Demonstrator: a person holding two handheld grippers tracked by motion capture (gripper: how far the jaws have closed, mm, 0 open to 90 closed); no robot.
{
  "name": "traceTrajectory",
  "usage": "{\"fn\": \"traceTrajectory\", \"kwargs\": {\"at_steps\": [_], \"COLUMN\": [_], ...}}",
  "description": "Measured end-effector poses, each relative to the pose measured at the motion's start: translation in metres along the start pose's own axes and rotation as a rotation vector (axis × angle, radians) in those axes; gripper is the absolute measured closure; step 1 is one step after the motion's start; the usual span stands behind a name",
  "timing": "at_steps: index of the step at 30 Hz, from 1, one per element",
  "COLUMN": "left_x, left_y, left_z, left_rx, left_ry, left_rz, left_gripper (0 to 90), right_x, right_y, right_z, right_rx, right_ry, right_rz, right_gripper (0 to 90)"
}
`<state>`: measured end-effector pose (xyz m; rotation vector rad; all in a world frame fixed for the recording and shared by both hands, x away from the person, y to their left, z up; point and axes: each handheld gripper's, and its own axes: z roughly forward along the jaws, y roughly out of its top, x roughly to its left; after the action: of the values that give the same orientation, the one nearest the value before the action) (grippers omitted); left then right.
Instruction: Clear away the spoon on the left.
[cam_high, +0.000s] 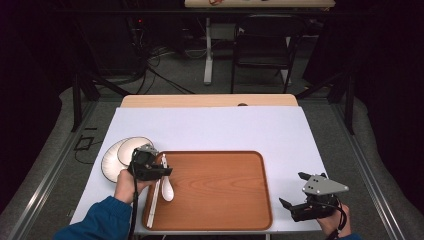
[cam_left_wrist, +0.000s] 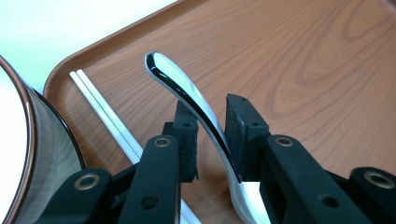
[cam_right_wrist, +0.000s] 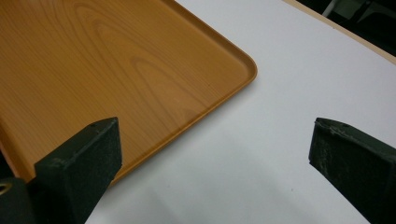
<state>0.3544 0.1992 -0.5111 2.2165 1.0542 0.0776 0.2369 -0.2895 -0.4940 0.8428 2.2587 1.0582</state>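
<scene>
The left hand-held gripper (cam_left_wrist: 210, 135) had its jaws loosened around the spoon (cam_left_wrist: 187, 93) at the tray's (cam_high: 220, 185) left edge, likely setting it down; withdrawal seemed next, while the right hand-held gripper (cam_high: 305, 192) stood open.

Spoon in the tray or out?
In. The white spoon lies on the wooden tray beside the chopsticks, handle between the left gripper jaws.

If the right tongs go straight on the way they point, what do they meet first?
Probably nothing at once: the right tongs, open, point over bare white table cover past the wooden tray corner. Depth is unclear.
</scene>
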Motion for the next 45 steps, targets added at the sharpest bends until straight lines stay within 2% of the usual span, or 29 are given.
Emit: {"fn": "traceTrajectory", "kwargs": {"at_steps": [2,4,10,16,21,28,35,40,45], "left_x": [-0.001,-0.001,0.000,-0.001,-0.001,-0.002,-0.004,-0.010,-0.015], "left_y": [-0.001,-0.001,-0.005,-0.006,-0.008,-0.008,-0.009,-0.007,-0.007], "left_z": [0.002,0.004,0.010,0.012,0.016,0.013,0.012,0.005,-0.002], "left_rx": [-0.002,0.006,0.024,0.036,0.063,0.064,0.073,0.086,0.077], "left_ry": [0.007,0.020,0.045,0.067,0.076,0.097,0.098,0.078,0.084], "left_rz": [-0.016,-0.010,-0.031,-0.028,-0.013,0.015,0.031,0.056,0.085], "left_gripper": [73.5,72.8,69.8,69.1,67.3,63.9,59.9,49.4,40.2], "right_x": [0.000,0.000,0.000,0.001,0.001,0.001,0.001,0.001,0.000], "right_y": [0.000,0.000,0.000,0.001,0.001,0.001,0.001,0.001,0.000], "right_z": [0.000,0.000,0.000,0.000,0.001,0.000,-0.001,0.000,0.002], "right_rx": [-0.002,-0.001,0.000,0.001,0.000,0.001,-0.002,-0.003,-0.004], "right_ry": [-0.003,-0.003,0.000,0.003,0.007,0.006,0.005,0.007,0.013], "right_rz": [-0.001,0.002,-0.001,-0.006,-0.004,-0.008,-0.009,-0.007,0.007], "right_gripper": [1.9,1.9,1.9,1.9,1.9,1.9,1.9,1.9,1.9]}}
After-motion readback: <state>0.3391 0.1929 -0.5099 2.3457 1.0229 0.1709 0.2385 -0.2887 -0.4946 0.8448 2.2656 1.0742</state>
